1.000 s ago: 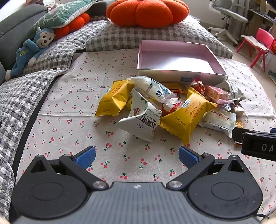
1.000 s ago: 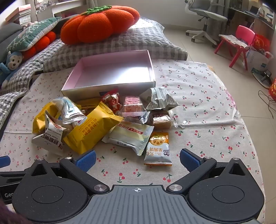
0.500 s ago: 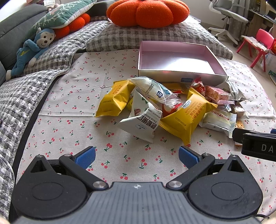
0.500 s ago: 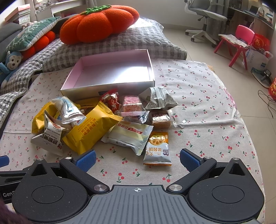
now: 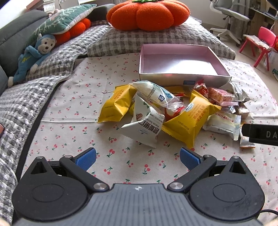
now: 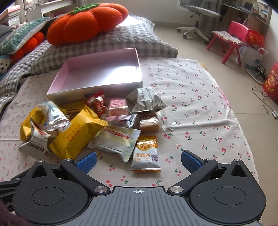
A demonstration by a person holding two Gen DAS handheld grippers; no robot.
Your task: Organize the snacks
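Note:
A pile of snack packets lies on the cherry-print cloth (image 5: 73,104) in front of an empty pink box (image 5: 182,76), which also shows in the right wrist view (image 6: 97,88). The pile holds yellow packets (image 5: 189,121), a white triangular packet (image 5: 146,128) and a pale packet (image 6: 116,141). An orange and silver packet (image 6: 146,154) lies nearest my right gripper (image 6: 138,159), which is open and empty just short of it. My left gripper (image 5: 137,158) is open and empty, a little short of the white packet.
A grey checked cushion (image 5: 156,40) with an orange pumpkin pillow (image 5: 147,13) sits behind the box. A blue monkey toy (image 5: 33,55) lies at the left. The right gripper's body (image 5: 260,133) juts in at the right. A pink chair (image 6: 232,40) stands on the floor.
The right gripper has edged forward toward the orange and silver packet. The left gripper has barely moved. Both stay open.

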